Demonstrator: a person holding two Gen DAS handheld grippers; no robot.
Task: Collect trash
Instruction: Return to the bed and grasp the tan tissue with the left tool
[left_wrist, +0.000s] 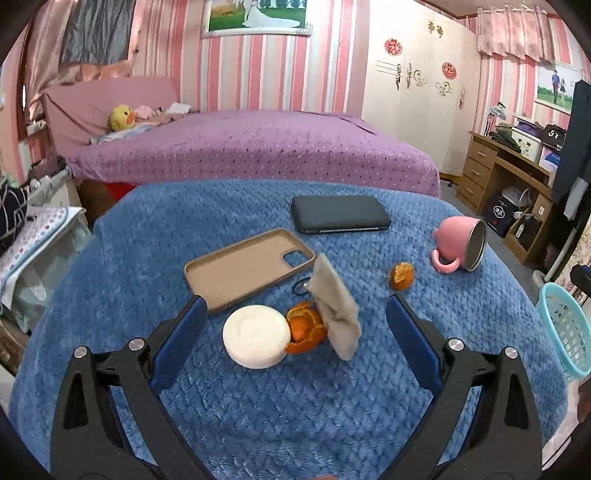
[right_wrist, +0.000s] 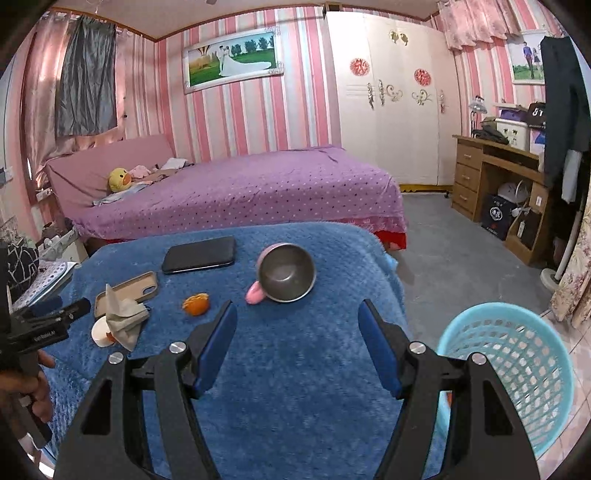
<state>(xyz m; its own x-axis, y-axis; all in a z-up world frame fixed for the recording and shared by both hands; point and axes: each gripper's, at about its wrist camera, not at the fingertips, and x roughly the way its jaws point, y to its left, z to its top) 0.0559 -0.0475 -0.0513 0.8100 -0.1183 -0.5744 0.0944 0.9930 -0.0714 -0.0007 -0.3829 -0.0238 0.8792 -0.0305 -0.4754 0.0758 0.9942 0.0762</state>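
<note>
Left hand-held gripper (left_wrist: 295, 306): jaws wide apart, nothing btwn them, hovering over the blue-covered desk (left_wrist: 258, 406). Just ahead of its tips: white round lid (left_wrist: 255, 336) touching a big piece of orange peel (left_wrist: 304, 328), w/ a crumpled grey tissue (left_wrist: 334, 306) leaning over the peel. Behind those, an empty tan phone case (left_wrist: 247, 269); a smaller peel scrap (left_wrist: 401, 276) sits apart to the right.

Right hand-held gripper (right_wrist: 297, 317): jaws also apart, empty, above bare blanket. Teal mesh basket (right_wrist: 517, 369) stands on the floor beside the desk, right of it. Further back: pink mug (right_wrist: 284, 273) tipped on its side, black phone (right_wrist: 199, 254), then the purple bed (right_wrist: 240, 192).
</note>
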